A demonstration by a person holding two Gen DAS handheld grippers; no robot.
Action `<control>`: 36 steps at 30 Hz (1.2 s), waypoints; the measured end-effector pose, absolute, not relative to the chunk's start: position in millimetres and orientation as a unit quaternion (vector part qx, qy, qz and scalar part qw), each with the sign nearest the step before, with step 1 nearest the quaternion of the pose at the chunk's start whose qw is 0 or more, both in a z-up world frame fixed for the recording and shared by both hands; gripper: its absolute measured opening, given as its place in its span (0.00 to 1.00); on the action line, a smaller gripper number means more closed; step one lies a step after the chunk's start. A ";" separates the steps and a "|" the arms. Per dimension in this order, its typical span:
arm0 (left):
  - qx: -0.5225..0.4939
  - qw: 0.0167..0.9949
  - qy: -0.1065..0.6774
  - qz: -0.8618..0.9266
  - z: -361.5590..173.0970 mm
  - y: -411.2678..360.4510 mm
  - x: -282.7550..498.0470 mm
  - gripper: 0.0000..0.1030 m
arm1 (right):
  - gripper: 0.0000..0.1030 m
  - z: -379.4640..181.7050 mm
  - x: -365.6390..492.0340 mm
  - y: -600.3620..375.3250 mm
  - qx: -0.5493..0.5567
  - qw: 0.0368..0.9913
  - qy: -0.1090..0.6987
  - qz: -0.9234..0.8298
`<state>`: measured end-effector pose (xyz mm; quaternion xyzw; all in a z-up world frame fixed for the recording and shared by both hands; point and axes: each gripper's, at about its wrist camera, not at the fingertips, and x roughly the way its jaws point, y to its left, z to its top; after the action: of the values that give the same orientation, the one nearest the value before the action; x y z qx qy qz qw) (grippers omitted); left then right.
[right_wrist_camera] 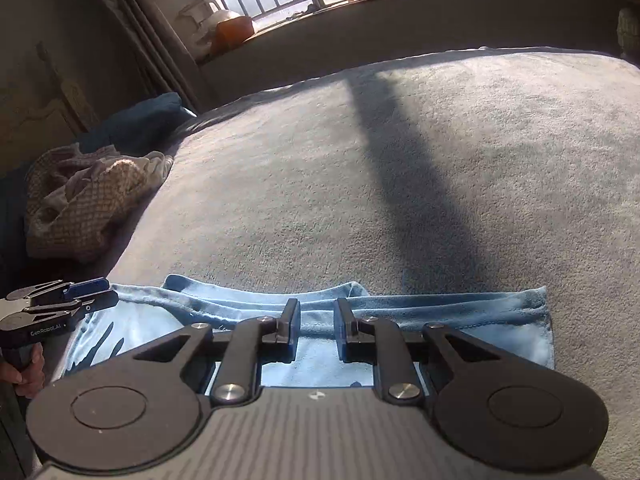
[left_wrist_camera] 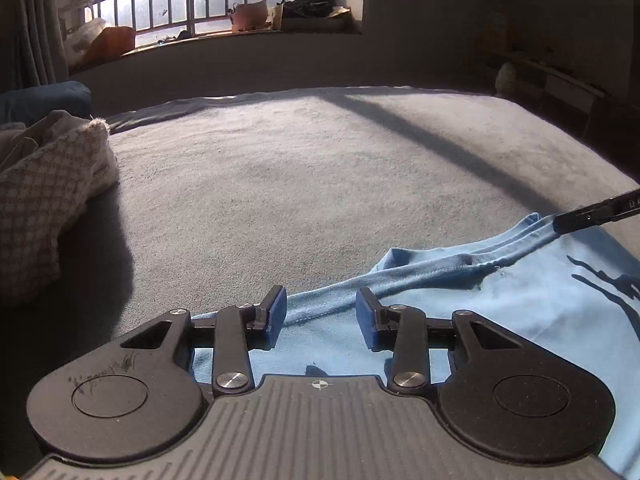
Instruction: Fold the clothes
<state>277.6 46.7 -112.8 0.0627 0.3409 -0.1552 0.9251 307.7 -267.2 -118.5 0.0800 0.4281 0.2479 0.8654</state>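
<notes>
A light blue T-shirt (left_wrist_camera: 520, 300) with a dark print lies flat on the grey bed cover (left_wrist_camera: 320, 180), near its front edge. My left gripper (left_wrist_camera: 322, 308) hovers over the shirt's left edge with its jaws apart; the cloth lies under them and the pads do not press on it. In the right wrist view the shirt (right_wrist_camera: 480, 320) shows a folded far edge. My right gripper (right_wrist_camera: 318, 322) is low over that fold, with a narrow gap between its blue pads and nothing pinched. Each gripper shows in the other's view: the right gripper (left_wrist_camera: 560, 222) and the left gripper (right_wrist_camera: 108, 292), which a hand (right_wrist_camera: 28, 364) holds.
A heap of checked and pale clothes (left_wrist_camera: 48, 184) sits at the bed's left side, also seen as the heap (right_wrist_camera: 80, 200). A dark blue pillow (left_wrist_camera: 44, 98) lies behind it. Beyond the bed are a barred window sill (left_wrist_camera: 248, 12) with bags and a low shelf (left_wrist_camera: 560, 76) at the right.
</notes>
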 end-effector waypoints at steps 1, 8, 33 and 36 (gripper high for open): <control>0.076 0.920 0.348 -0.163 -118.6 34.7 279.1 0.37 | 0.19 -123.8 309.4 -249.3 0.062 0.857 0.438 0.264; 0.045 0.934 0.344 -0.085 -123.6 32.7 293.3 0.38 | 0.19 -130.2 336.0 -231.8 0.070 0.899 0.408 0.142; 0.047 0.903 0.395 -0.160 -89.1 77.3 118.5 0.40 | 0.20 -98.7 141.4 -447.9 0.239 0.866 0.432 0.074; 0.050 0.892 0.419 -0.161 -100.1 74.3 97.7 0.41 | 0.21 -101.5 123.2 -423.4 0.216 0.856 0.450 0.137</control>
<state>97.7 74.3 -100.1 0.0499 0.4188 -0.1611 0.8923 123.2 -423.4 -101.5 0.2161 0.4497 0.1369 0.8557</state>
